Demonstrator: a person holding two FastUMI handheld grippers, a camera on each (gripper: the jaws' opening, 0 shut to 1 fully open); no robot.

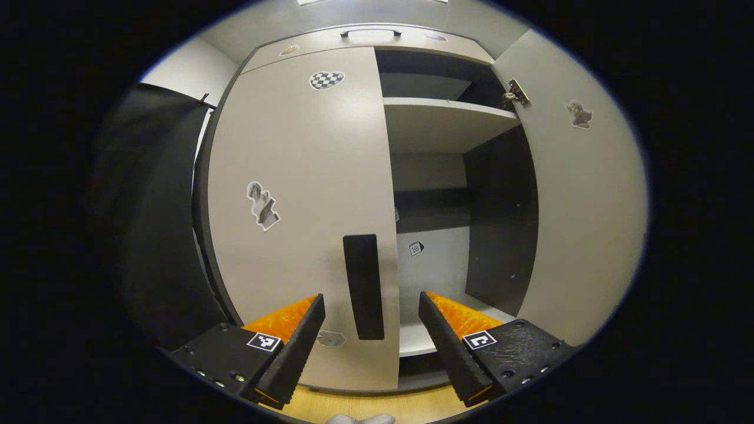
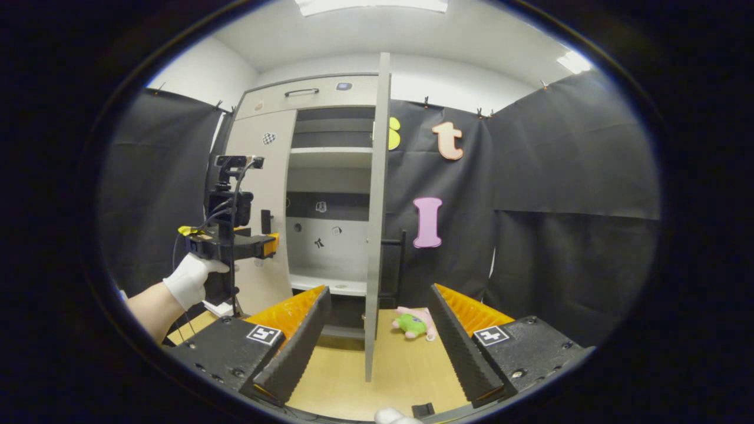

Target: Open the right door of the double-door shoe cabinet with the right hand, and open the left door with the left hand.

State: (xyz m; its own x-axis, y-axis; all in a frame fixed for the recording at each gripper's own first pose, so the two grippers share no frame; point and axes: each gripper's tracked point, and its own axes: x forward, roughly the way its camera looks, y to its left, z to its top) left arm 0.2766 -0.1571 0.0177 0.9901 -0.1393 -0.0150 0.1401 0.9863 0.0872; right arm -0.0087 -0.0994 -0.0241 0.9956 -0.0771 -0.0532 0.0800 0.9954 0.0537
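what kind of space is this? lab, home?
Looks like a staged recording booth, not a home: black cloth walls clipped up around a grey double-door shoe cabinet with small stickers, its right door open. A gloved hand holds the left gripper by the closed left door.

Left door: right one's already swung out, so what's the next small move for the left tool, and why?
Probably ease the left tool forward and close it on the black handle. The left door is shut while the right door stands wide open. The handle sits between the open fingers, apparently beyond their tips, so a short advance should bring them around it.
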